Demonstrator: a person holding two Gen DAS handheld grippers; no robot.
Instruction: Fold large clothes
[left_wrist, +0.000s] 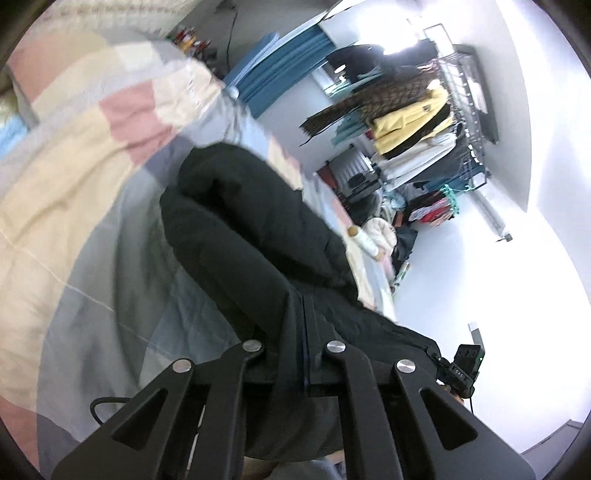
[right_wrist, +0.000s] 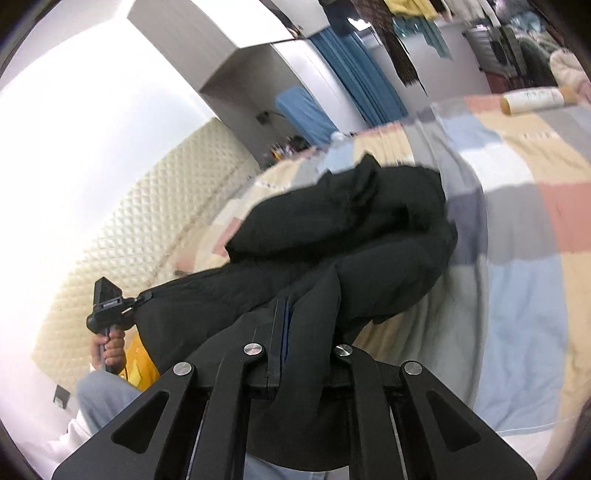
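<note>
Left gripper (left_wrist: 303, 314) and right gripper (right_wrist: 286, 321) each have jaws clamped on the black coat (left_wrist: 236, 229), held bunched over the bed (left_wrist: 66, 177). Judged mid-fold: next, spread it flat on the bed.

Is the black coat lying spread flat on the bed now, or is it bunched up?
Bunched up. The black coat hangs in thick folds from the left gripper and right gripper, both shut on it, above the patchwork quilt.
</note>
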